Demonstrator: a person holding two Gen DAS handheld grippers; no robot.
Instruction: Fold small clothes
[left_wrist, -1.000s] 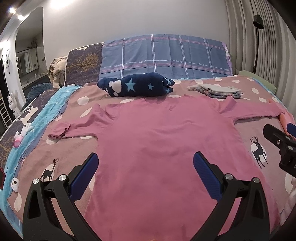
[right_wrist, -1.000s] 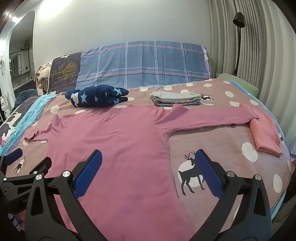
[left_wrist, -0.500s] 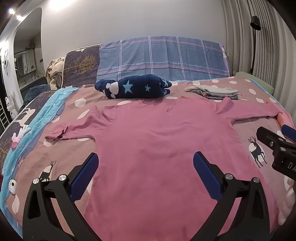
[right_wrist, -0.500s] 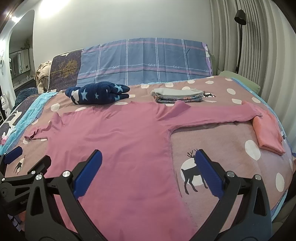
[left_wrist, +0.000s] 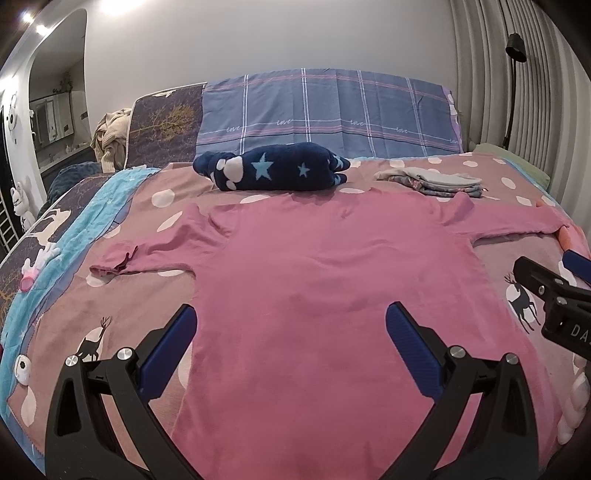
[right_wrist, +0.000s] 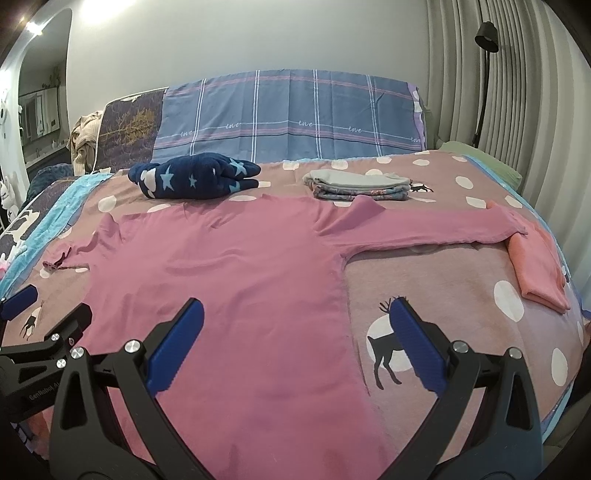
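A pink long-sleeved top (left_wrist: 332, 280) (right_wrist: 236, 280) lies flat on the bed with both sleeves spread out, neck toward the pillows. My left gripper (left_wrist: 290, 347) hovers open above its lower body with nothing between the blue pads. My right gripper (right_wrist: 295, 343) is open too, over the top's right hem edge. In the left wrist view the right gripper (left_wrist: 546, 291) pokes in from the right edge; in the right wrist view the left gripper (right_wrist: 40, 317) shows at the left edge.
A navy star-patterned bundle (left_wrist: 273, 171) and a folded grey stack (left_wrist: 432, 181) lie near the plaid pillow (left_wrist: 325, 110). A folded salmon garment (right_wrist: 535, 269) sits at the right sleeve's end. A floor lamp (right_wrist: 484, 74) stands by the curtains. Toys (left_wrist: 33, 273) lie at the left.
Both grippers have drawn back and lifted slightly, so the top looks a little farther off. Nothing was taken hold of; the clothes have not moved.
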